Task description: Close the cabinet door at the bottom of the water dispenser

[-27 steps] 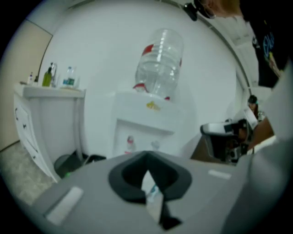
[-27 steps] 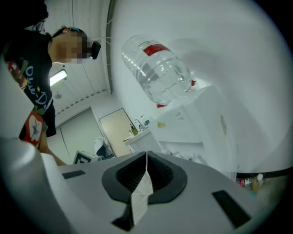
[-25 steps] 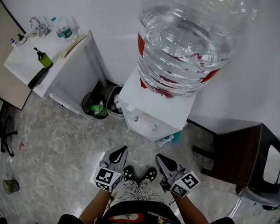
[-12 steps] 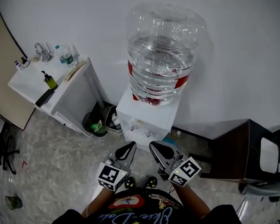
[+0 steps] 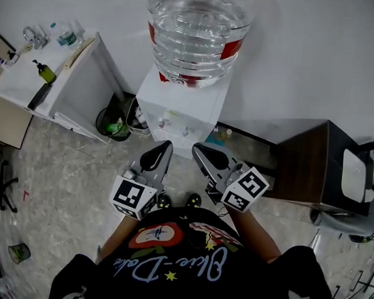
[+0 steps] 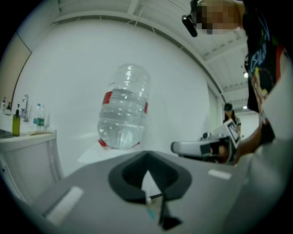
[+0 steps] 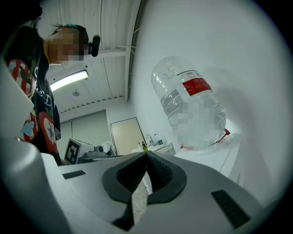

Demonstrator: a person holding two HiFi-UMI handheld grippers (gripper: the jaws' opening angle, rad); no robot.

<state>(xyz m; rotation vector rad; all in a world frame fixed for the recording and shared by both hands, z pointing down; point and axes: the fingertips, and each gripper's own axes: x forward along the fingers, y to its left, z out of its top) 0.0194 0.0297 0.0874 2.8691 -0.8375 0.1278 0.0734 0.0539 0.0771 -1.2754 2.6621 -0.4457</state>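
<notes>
The white water dispenser (image 5: 184, 111) stands against the wall with a big clear bottle (image 5: 196, 34) on top. Its taps show, but its bottom cabinet door is hidden behind my grippers and the steep angle. My left gripper (image 5: 162, 149) and right gripper (image 5: 199, 152) hang side by side just in front of it, both shut and empty. In the left gripper view the bottle (image 6: 123, 107) rises beyond my shut left gripper (image 6: 147, 156), with the other gripper at the right. In the right gripper view the bottle (image 7: 190, 105) and the dispenser top (image 7: 219, 151) lie beyond my shut right gripper (image 7: 146, 153).
A white sink counter (image 5: 65, 89) with bottles stands left of the dispenser, and two waste bins (image 5: 116, 124) sit between them. A dark wooden cabinet (image 5: 305, 164) and a chair (image 5: 354, 179) stand to the right. A small cup (image 5: 18, 251) sits on the marbled floor.
The head view has tilted and drawn back, so the dispenser sits higher in the picture. Both grippers have risen and now hang closer to the dispenser's front, still shut.
</notes>
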